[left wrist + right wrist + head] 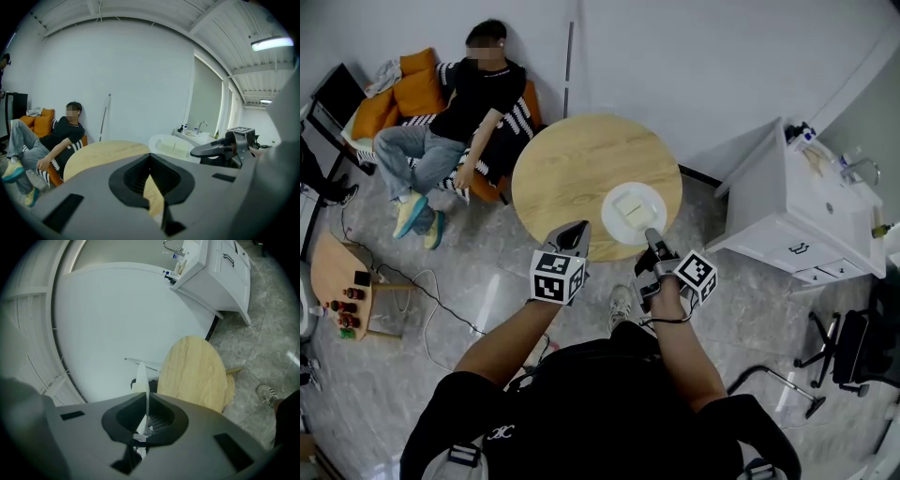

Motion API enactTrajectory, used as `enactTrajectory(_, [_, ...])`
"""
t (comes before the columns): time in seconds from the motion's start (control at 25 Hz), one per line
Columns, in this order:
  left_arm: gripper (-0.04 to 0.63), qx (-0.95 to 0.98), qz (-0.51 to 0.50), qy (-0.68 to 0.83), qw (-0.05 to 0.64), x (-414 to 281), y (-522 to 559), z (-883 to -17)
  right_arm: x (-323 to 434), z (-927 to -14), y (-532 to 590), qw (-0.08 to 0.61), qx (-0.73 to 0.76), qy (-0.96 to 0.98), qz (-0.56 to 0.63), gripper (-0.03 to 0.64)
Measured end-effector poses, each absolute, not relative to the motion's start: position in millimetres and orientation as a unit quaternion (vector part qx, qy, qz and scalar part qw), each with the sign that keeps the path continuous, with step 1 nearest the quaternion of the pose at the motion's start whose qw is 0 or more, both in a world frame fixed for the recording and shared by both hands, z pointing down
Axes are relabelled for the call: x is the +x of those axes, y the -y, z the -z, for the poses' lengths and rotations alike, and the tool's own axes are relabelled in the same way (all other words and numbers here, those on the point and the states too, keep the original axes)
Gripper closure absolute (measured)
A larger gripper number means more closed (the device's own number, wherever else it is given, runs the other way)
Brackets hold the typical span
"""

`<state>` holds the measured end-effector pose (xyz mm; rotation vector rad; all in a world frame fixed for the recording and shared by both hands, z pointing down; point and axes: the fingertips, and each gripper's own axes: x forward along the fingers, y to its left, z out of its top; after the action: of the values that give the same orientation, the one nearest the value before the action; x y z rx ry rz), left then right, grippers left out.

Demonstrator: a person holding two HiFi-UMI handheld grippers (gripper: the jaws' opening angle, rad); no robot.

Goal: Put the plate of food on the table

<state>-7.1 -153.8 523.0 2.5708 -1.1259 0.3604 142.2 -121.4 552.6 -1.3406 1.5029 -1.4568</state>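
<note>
A white plate (pixel 633 211) with a pale square of food (pixel 629 207) is over the near right part of the round wooden table (pixel 567 169). Whether it rests on the wood I cannot tell. My right gripper (pixel 651 236) is shut on the plate's near rim. In the right gripper view the plate (pixel 142 373) shows edge-on between the jaws, with the table (pixel 197 371) beyond. My left gripper (pixel 575 234) hovers at the table's near edge, left of the plate, shut with nothing in it. The left gripper view shows the plate (pixel 171 145) and the right gripper (pixel 199 151).
A person (pixel 464 108) sits on an orange sofa (pixel 398 94) behind the table at the left. A white sink cabinet (pixel 806 206) stands to the right, an office chair (pixel 848 347) at the lower right. A small low table (pixel 337 281) and cables lie on the floor at the left.
</note>
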Motion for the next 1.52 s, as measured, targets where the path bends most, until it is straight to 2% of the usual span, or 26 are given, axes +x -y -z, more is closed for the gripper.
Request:
enactTrajectory(0.92, [0.588,0.861,-0.140,0.458,0.168,36.0,253.8,-529.8,186.9,-572.5,236.8,0.267,-0.472,-0.596,0.592,0.600])
enactTrajectory(1.52, [0.588,0.848,-0.140,0.480,0.177,42.8,278.7,-531.1,198.1,-590.4,265.1,0.248,-0.469,-0.601,0.598,0.600])
